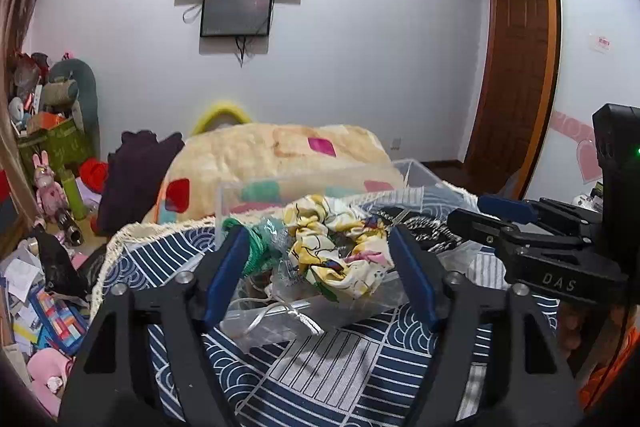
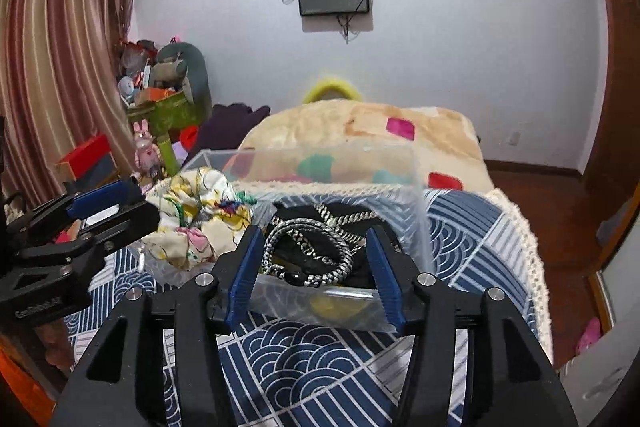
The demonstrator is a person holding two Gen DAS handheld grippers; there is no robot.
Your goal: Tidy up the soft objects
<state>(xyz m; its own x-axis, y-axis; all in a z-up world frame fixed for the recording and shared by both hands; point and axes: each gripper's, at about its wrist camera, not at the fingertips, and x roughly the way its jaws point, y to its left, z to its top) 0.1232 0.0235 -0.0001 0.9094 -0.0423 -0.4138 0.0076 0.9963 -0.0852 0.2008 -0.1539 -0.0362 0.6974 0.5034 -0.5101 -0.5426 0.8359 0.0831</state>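
A clear plastic box [image 1: 256, 187] [image 2: 416, 195] stands on a blue-and-white patterned cloth. In it lie a yellow-and-white floral scrunchie [image 1: 340, 247] [image 2: 196, 215], a green hair tie [image 1: 252, 243] and a coil of black-and-white cord [image 2: 312, 247] on black fabric. My left gripper [image 1: 320, 259] is open, its blue pads on either side of the scrunchie without touching it. My right gripper [image 2: 314, 263] is open just before the box's near wall, in line with the cord. Each gripper shows in the other's view: the right one [image 1: 500, 219], the left one [image 2: 108, 207].
The patterned cloth [image 1: 328, 359] [image 2: 288, 359] covers the surface under the box. Behind it lies a cream blanket with coloured patches [image 1: 280, 155] [image 2: 360, 135]. Toys, boxes and clutter [image 1: 44, 187] pile up at the left. A wooden door [image 1: 516, 75] is at the right.
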